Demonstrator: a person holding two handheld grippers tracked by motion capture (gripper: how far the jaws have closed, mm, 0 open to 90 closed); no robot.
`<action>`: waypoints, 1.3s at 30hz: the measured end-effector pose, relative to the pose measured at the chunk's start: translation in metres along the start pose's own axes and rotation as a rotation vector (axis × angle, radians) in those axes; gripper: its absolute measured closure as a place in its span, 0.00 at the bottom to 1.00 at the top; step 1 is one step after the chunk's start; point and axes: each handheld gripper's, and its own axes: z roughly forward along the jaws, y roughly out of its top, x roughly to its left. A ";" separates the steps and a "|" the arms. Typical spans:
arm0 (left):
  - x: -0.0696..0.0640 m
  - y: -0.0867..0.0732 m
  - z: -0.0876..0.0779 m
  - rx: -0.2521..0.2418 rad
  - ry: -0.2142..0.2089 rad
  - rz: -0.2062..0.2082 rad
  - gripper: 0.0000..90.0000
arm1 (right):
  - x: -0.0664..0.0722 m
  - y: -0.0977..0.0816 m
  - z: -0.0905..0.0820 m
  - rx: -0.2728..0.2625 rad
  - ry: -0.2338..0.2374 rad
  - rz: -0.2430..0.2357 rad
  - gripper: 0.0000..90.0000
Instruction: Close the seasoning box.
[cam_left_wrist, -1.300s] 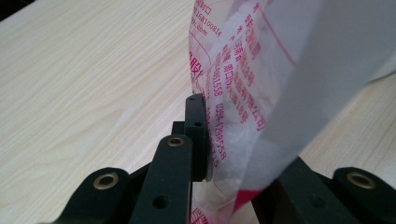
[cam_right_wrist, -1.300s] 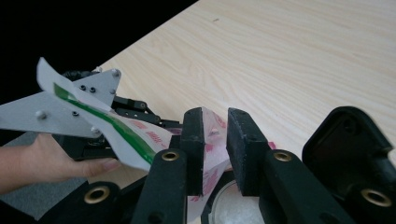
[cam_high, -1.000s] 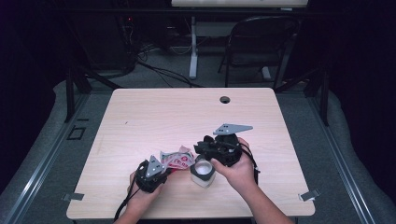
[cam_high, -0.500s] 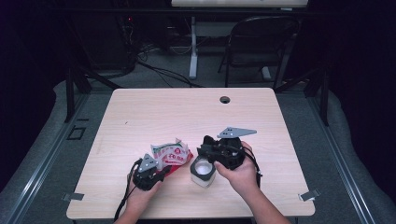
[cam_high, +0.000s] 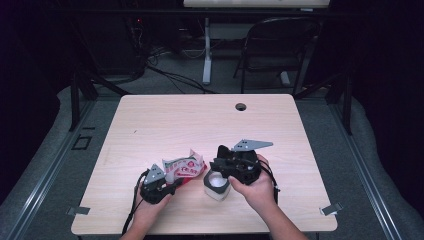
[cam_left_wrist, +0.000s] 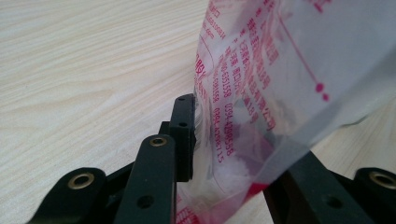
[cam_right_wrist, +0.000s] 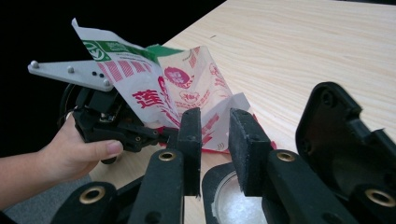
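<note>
A white plastic bag (cam_high: 183, 165) with red print and a green top stands on the table's near side. Its bottom end lies between the jaws of my left gripper (cam_high: 176, 184), which have just been opening. The bag (cam_left_wrist: 261, 93) brushes the left pad (cam_left_wrist: 186, 135) and drapes over the other jaw, loose rather than squeezed. A small white container (cam_high: 217, 186) with white powder (cam_right_wrist: 238, 205) inside sits just right of the bag (cam_right_wrist: 187, 88). My right gripper (cam_high: 220, 169) reaches down on it, and its pads (cam_right_wrist: 191, 140) pinch the dark rim (cam_right_wrist: 208, 186).
The light wooden table (cam_high: 200, 125) has a round cable hole (cam_high: 241, 107) at its far edge. A folding chair (cam_high: 270, 50) and cables stand on the floor beyond it. The person's left hand (cam_right_wrist: 74, 154) grips the left gripper's body.
The bag has gone from lying low between the grippers to standing more upright. The left gripper's jaws have spread around its bottom end. Both hands have stayed nearly in place.
</note>
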 end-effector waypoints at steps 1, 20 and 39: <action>0.000 0.000 0.000 0.002 0.001 0.002 0.80 | 0.001 -0.001 0.001 0.009 0.005 -0.004 0.83; -0.001 0.000 -0.001 0.012 0.000 0.003 0.84 | 0.015 -0.011 0.017 0.056 0.051 -0.055 0.76; -0.002 0.003 -0.015 -0.020 -0.014 0.054 0.66 | 0.020 0.002 0.028 0.107 0.010 -0.111 1.00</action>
